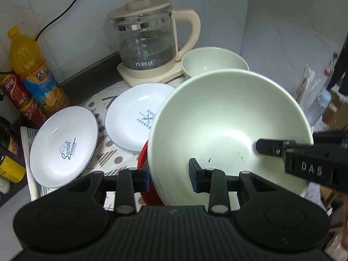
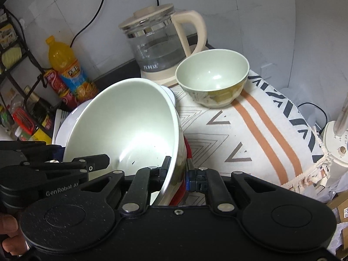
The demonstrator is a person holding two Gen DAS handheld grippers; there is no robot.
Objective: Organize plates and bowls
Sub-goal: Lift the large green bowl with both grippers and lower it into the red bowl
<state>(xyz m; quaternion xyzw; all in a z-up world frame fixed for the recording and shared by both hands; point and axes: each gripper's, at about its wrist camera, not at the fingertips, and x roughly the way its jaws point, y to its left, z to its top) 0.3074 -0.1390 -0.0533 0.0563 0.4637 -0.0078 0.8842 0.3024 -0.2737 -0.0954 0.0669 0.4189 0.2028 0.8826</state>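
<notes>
A patterned cloth (image 2: 250, 134) with grey chevrons and orange stripes covers the counter, and everything of the task sits on or over it. The largest piece is the big pale-green bowl (image 1: 228, 126), lifted clear of the cloth and tilted, gripped from both sides. The left gripper (image 1: 169, 174) has its jaws closed on the bowl's near wall, one finger outside and the other inside the basin; something red shows just behind the bowl at that grip, but what it is cannot be told. The right gripper (image 2: 177, 169) pinches the opposite rim with its jaws nearly together, one finger inside and one outside, and in the left wrist view it reaches in from the right edge. Behind stands a glass kettle (image 1: 150, 41) with a cream lid and handle on its cream base, against the tiled wall. To its right sits a smaller green bowl (image 2: 213, 78) with a patterned outside, upright on the cloth, just beside the kettle base. Two white plates lie flat, close side by side without clearly touching: the "Sweet" plate (image 1: 63, 145) on the left and the "Bakery" plate (image 1: 134, 115), partly hidden by the held bowl. An orange juice bottle (image 1: 28, 65) stands far left by the wall.
</notes>
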